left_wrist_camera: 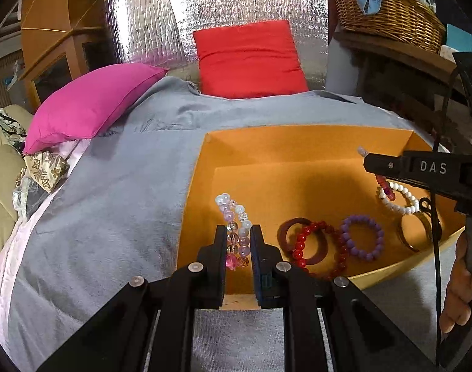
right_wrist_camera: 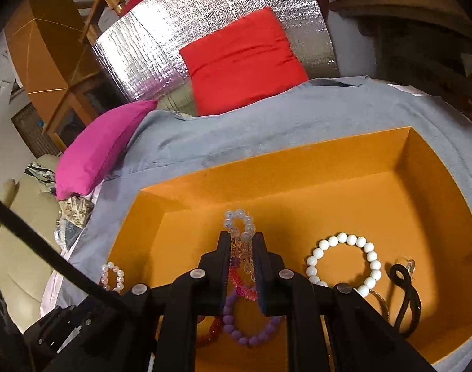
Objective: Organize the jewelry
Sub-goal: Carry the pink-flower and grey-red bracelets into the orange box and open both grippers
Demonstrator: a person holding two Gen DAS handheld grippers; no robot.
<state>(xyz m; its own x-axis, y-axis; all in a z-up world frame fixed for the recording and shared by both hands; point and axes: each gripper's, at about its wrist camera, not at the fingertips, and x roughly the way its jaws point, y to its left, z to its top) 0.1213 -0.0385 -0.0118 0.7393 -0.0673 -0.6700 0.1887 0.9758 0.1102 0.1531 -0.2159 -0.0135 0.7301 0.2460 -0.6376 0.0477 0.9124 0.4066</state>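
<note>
Over the orange box (right_wrist_camera: 344, 161), each gripper's jaws pinch a bead bracelet, the left gripper (left_wrist_camera: 238, 241) a pale one (left_wrist_camera: 234, 217) and the right gripper (right_wrist_camera: 242, 266) a clear one (right_wrist_camera: 240, 223), both partly hidden.

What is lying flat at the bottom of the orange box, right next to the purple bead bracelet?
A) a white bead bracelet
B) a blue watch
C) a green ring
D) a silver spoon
A: the white bead bracelet rests on the floor of the orange box, to the right of the purple bead bracelet; no ring, spoon or watch of those colours shows.
</note>
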